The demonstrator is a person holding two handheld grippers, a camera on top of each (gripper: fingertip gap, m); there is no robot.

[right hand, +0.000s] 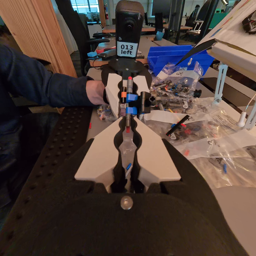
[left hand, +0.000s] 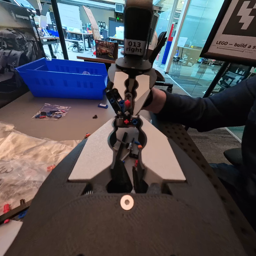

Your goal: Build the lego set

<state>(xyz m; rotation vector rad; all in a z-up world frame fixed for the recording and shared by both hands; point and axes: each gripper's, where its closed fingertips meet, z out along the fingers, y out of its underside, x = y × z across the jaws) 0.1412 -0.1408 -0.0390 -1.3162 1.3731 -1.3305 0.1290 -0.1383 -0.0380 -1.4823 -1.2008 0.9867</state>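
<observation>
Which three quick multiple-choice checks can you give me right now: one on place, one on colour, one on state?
1. Where is the blue bin in the left wrist view?
A. On the floor
B. Held in the right tool
C. On the table, beyond the small parts bag

2. What colour are the two matching connectors beside the grey shaft?
A. Green
B. Blue
C. Yellow

3. What state is the lego assembly in?
A. Held in the air by both tools
B. Lying loose on the table
C. Stored in the bin

Answers:
1. C: the blue bin sits on the table behind the parts bag.
2. B: both connectors on the grey shaft are blue.
3. A: the left tool and right tool each clamp the lego assembly.
</observation>
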